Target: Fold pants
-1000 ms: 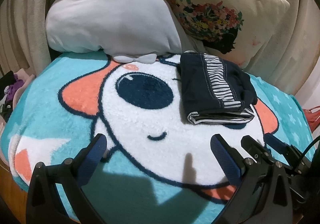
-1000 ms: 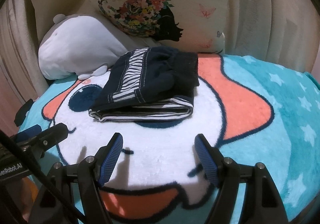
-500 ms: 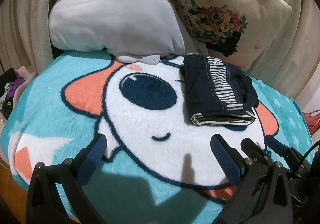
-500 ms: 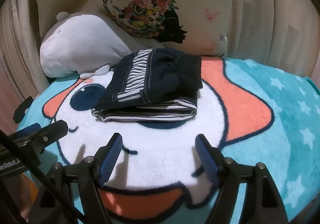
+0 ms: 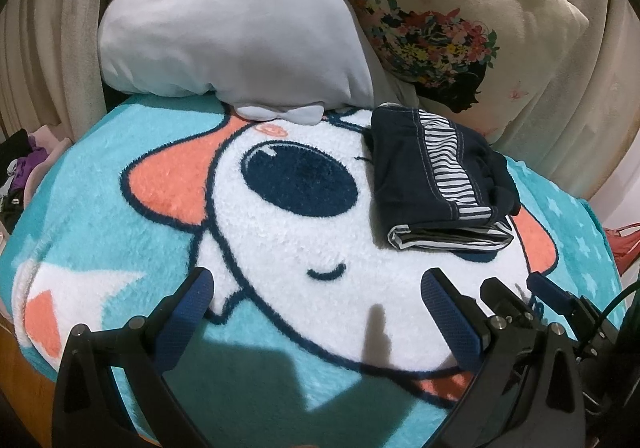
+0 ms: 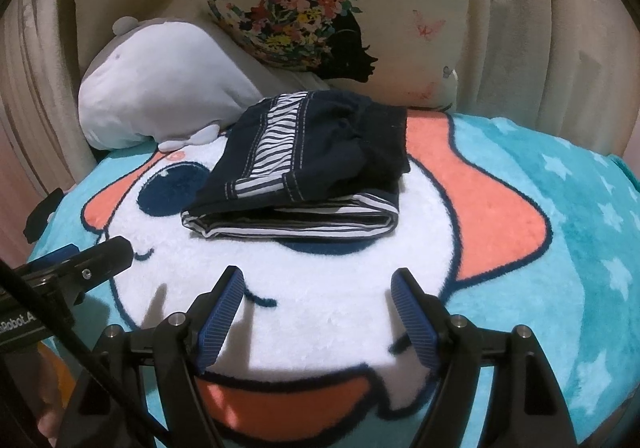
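Observation:
The dark navy pants [image 5: 440,180] with a striped side band lie folded in a compact stack on the cartoon blanket [image 5: 120,208]. They also show in the right wrist view [image 6: 308,164], straight ahead of the fingers. My left gripper [image 5: 316,288] is open and empty, above the blanket, with the pants ahead to its right. My right gripper [image 6: 318,288] is open and empty, a short way in front of the folded stack. The right gripper's fingers [image 5: 548,292] show at the lower right of the left wrist view.
A grey-white plush pillow [image 5: 240,32] and a floral cushion [image 5: 452,20] lean at the back against cream curtains [image 6: 540,28]. Some clothes [image 5: 24,168] lie off the blanket's left edge. The left gripper's tip [image 6: 96,260] shows at the left of the right wrist view.
Both wrist views have tilted slightly downward, so the pants and pillows sit lower in the frames. The pants have not moved. Both grippers stay open.

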`<state>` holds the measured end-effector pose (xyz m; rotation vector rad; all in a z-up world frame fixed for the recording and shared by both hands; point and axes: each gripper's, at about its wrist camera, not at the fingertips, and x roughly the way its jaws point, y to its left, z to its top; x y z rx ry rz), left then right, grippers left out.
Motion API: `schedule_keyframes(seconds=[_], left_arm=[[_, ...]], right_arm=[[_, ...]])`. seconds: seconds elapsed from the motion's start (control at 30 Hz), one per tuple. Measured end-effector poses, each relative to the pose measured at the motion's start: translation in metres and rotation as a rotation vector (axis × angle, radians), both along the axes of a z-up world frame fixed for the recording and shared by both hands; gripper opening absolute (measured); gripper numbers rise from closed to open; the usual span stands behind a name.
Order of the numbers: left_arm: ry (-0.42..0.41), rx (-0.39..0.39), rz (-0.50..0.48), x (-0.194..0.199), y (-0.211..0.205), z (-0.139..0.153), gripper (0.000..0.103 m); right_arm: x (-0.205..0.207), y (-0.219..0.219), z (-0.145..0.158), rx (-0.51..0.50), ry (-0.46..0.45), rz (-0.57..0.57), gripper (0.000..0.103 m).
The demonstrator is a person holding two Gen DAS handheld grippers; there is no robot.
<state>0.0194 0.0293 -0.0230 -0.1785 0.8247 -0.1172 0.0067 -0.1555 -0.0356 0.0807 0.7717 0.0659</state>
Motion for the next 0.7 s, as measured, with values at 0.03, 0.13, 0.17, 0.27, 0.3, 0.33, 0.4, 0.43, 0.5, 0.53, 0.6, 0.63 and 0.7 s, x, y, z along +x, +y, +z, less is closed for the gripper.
schedule_keyframes(seconds=[0.03,0.13,0.17,0.27,0.3,0.33,0.4,0.43,0.5,0.53,0.6,0.63,0.7], left_arm=[[-0.003,0.001,-0.001,-0.0003,0.0002,-0.0002,0.103],[-0.023,0.004,-0.007,-0.0029,0.0000,0.0008,0.103],[-0.034,0.007,-0.009,-0.0042,-0.0006,0.0018,0.103],[-0.065,0.025,-0.008,-0.0074,-0.0021,0.0061,0.103],[-0.071,0.029,-0.009,-0.0075,-0.0024,0.0070,0.103],[-0.077,0.032,-0.011,-0.0082,-0.0027,0.0079,0.103],[-0.082,0.035,-0.011,-0.0079,-0.0025,0.0088,0.103],[-0.080,0.035,-0.012,-0.0074,-0.0025,0.0087,0.103],[-0.075,0.034,-0.010,-0.0073,-0.0025,0.0086,0.103],[-0.072,0.032,-0.011,-0.0069,-0.0021,0.0078,0.103],[-0.066,0.028,-0.011,-0.0065,-0.0010,0.0059,0.103],[-0.064,0.026,-0.012,-0.0062,-0.0006,0.0053,0.103],[-0.059,0.021,-0.015,-0.0056,0.0002,0.0040,0.103]], right_arm=[[0.0002,-0.0003,-0.0005,-0.008,0.000,-0.007,0.081],[0.0008,-0.0012,-0.0011,-0.018,0.000,-0.012,0.081],[0.0010,-0.0015,-0.0011,-0.015,0.001,-0.010,0.081],[0.0014,-0.0010,-0.0010,-0.015,0.000,-0.006,0.081],[0.0014,-0.0005,-0.0011,-0.017,0.000,-0.004,0.081],[0.0012,0.0003,-0.0009,-0.019,-0.001,-0.002,0.081],[0.0009,0.0013,-0.0012,-0.019,-0.001,0.000,0.081],[0.0008,0.0015,-0.0013,-0.019,-0.001,0.000,0.081],[0.0008,0.0015,-0.0013,-0.020,-0.001,-0.001,0.081],[0.0007,0.0016,-0.0016,-0.019,-0.001,-0.002,0.081],[0.0010,0.0012,-0.0016,-0.019,-0.001,-0.001,0.081],[0.0011,0.0015,-0.0018,-0.019,0.000,-0.001,0.081],[0.0011,0.0014,-0.0020,-0.020,0.001,0.001,0.081]])
